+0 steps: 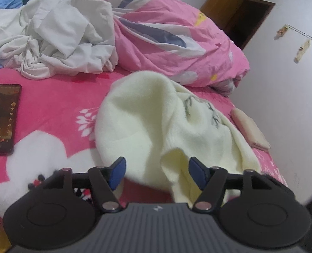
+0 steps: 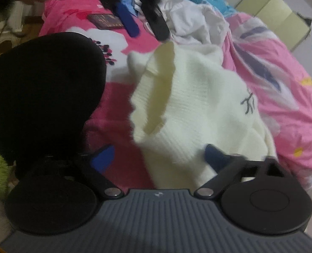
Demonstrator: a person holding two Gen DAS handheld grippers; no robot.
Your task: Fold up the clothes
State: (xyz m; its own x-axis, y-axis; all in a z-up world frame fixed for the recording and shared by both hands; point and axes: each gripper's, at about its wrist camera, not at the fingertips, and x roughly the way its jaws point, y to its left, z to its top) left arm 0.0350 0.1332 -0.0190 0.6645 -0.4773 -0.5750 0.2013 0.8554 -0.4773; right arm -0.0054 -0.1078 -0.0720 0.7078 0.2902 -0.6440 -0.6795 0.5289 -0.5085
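Right now my left tongs [image 1: 157, 174] gape wide, the cream sweater [image 1: 156, 118] hem drooping between them; my right tongs [image 2: 158, 156] gape wide over its near edge. Bare pink bed [image 1: 50, 109] lies left.

Even, soft indoor light; no hard shadows or glare. Right wrist view was heavily motion-blurred and darker at left. Fisheye bending curved both views' edges, corners vignetted black.

Fuzzy matt knit cream sweater [image 1: 156, 126]; fleecy pink blanket [image 1: 56, 105]; glossy phone [image 1: 2, 118]; matt black plastic left gripper [image 1: 157, 174].
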